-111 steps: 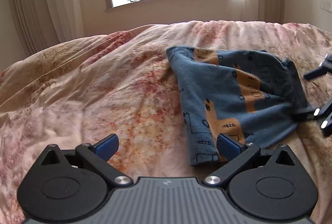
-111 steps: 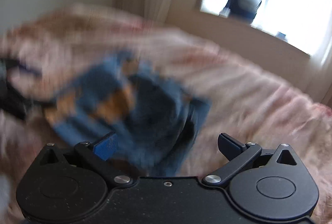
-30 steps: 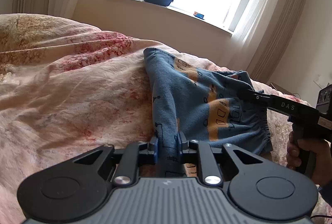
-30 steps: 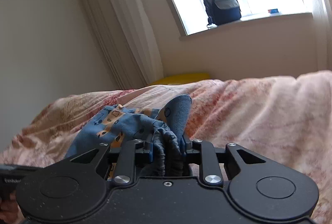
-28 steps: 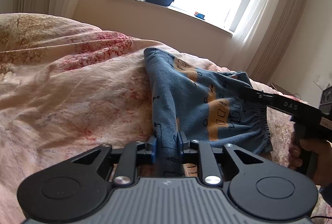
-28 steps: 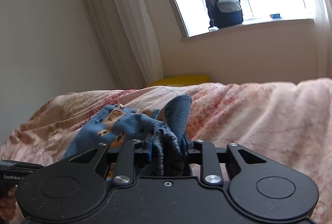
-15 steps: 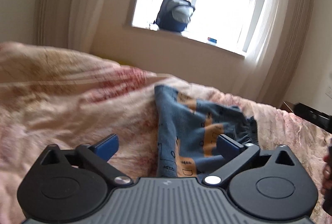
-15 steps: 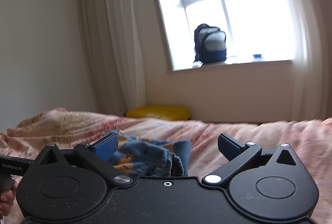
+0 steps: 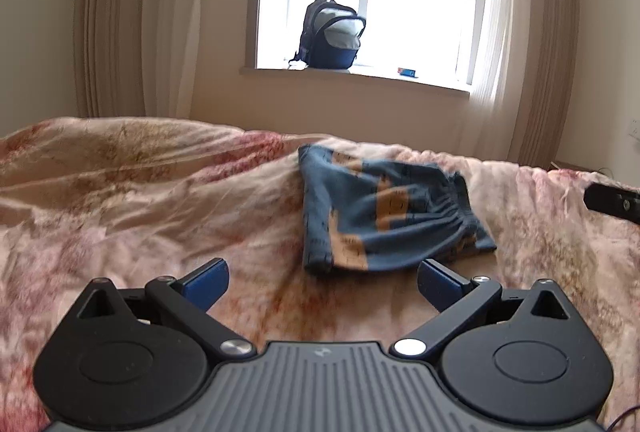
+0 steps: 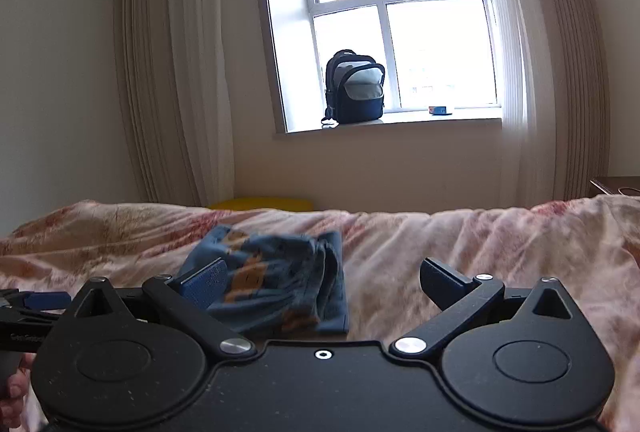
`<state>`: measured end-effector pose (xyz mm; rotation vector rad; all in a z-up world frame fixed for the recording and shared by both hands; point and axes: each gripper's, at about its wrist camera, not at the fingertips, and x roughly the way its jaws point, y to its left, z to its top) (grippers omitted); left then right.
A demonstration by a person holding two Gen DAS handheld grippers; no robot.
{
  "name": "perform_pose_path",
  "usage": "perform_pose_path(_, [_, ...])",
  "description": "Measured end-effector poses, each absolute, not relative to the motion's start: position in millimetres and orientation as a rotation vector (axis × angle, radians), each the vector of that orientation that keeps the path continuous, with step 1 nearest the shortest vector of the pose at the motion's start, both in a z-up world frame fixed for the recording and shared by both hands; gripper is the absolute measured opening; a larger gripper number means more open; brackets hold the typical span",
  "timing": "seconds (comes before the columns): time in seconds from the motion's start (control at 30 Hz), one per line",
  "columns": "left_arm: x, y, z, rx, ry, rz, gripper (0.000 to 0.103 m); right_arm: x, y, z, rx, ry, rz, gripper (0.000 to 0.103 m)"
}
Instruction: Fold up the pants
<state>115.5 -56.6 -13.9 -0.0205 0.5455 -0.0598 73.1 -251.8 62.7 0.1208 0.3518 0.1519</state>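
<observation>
Both grippers have let go since a second ago: the left gripper [image 9: 322, 282] and right gripper [image 10: 324, 286] now stand wide apart and hold nothing, drawn back from the pants [image 9: 384, 207]. The pants lie folded in a compact blue bundle on the floral bedspread [image 9: 140, 191], elastic waistband toward the right gripper. Bare bedspread spreads on every side; a backpack [image 10: 354, 87] sits on the windowsill.

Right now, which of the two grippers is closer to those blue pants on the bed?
Right. The right gripper hangs open at the pants' near edge, one fingertip overlapping them. The left gripper, also open, sits slightly back, with quilt showing between.
</observation>
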Motion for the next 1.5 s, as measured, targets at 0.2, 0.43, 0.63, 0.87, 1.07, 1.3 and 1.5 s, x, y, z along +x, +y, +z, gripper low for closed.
perform_pose_path(0.2, [112,-44,-18,-0.048,0.569,0.0,0.103,70,-242,36,0.099,0.422,0.167,0.102])
perform_pose_path(0.43, [115,-46,-22,-0.039,0.591,0.02,0.103,72,-228,17,0.087,0.493,0.243,0.102])
perform_pose_path(0.63, [116,-50,-22,-0.021,0.596,0.014,0.103,73,-232,19,0.098,0.491,0.247,0.102])
perform_pose_path(0.87, [114,-56,-20,0.0,0.587,0.003,0.103,71,-234,21,0.11,0.482,0.242,0.102])
perform_pose_path(1.07, [115,-56,-21,0.001,0.587,-0.001,0.103,70,-234,23,0.114,0.477,0.24,0.102])
perform_pose_path(1.3, [114,-56,-20,0.0,0.585,-0.004,0.103,70,-234,23,0.114,0.48,0.242,0.102])
perform_pose_path(1.5, [114,-58,-20,0.016,0.586,-0.007,0.103,70,-232,21,0.113,0.489,0.245,0.102])
